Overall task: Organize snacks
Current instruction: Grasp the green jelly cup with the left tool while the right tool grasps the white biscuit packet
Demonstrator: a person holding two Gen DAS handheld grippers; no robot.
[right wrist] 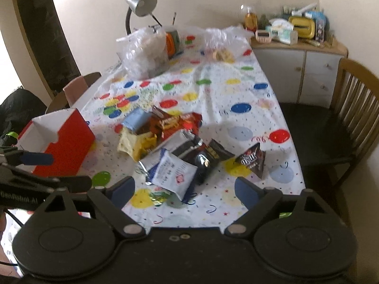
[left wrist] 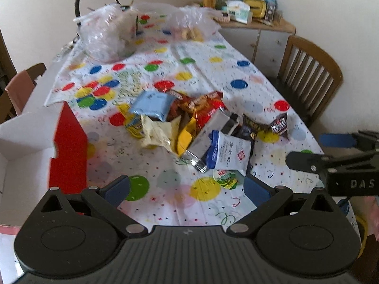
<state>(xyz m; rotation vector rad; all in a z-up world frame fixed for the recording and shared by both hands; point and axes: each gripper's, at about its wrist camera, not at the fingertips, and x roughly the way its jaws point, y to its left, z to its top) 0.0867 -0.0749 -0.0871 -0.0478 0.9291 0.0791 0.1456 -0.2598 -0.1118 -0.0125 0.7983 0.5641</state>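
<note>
So the biggest thing here is the long table under a white plastic party cloth with coloured polka dots (left wrist: 236, 75), glossy and a bit creased. A slatted wooden chair (right wrist: 353, 108) sits off its right side, and a pale cabinet with a cluttered wooden top (right wrist: 298, 71) stands in the far corner. At the far end of the table there are crinkly clear plastic bags (left wrist: 106, 35) and a silver gooseneck desk lamp (right wrist: 141, 3) behind them.

On the left edge is an open red cardboard box with a white inside (right wrist: 64, 142), nothing visible inside it.

The heap of snack packets (left wrist: 189, 127) is mid-table, right of the box and just past both sets of fingers. It's mostly foil and soft plastic: a light blue pouch (left wrist: 152, 104), a crumpled pale yellow bag (left wrist: 158, 132), a red shiny wrapper (left wrist: 208, 108), a white-and-blue packet with printed characters (right wrist: 175, 172) at the near side, and a small dark brown candy bag (right wrist: 252, 161) lying apart on the right.

Left gripper (left wrist: 187, 189): jaws spread wide, nothing between them. Right gripper (right wrist: 184, 189): same, wide apart and holding nothing, hovering short of the packets.
</note>
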